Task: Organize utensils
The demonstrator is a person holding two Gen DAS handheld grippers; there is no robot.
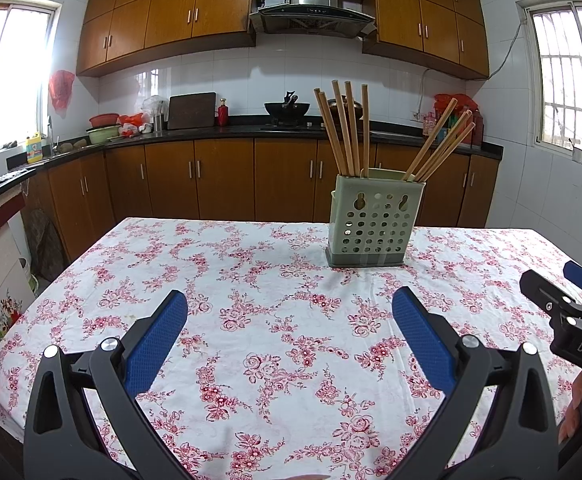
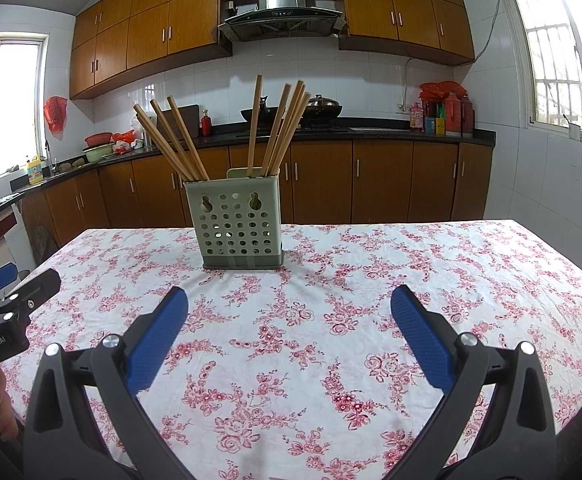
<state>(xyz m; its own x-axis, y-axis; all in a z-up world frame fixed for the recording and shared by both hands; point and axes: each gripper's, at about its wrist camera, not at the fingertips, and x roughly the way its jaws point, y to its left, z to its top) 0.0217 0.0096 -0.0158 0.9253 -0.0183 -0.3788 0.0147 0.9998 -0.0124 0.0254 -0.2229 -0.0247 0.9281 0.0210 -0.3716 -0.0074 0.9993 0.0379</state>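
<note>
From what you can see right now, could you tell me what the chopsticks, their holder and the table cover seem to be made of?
The chopsticks look like wood or bamboo: matte light tan, no shine. The holder appears to be moulded plastic: pale green, smooth, with punched round holes and a darker base. The table cover looks like thin woven cloth: white with a pink flower print and soft wrinkles.

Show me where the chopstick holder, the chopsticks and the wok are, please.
Chopstick holder (image 2: 238, 224), right wrist view: middle of its perforated front wall.
Chopsticks (image 2: 175, 145), right wrist view: shaft of one in the left-leaning bunch.
Wok (image 1: 286, 108), left wrist view: its dark bowl on the stove.
</note>
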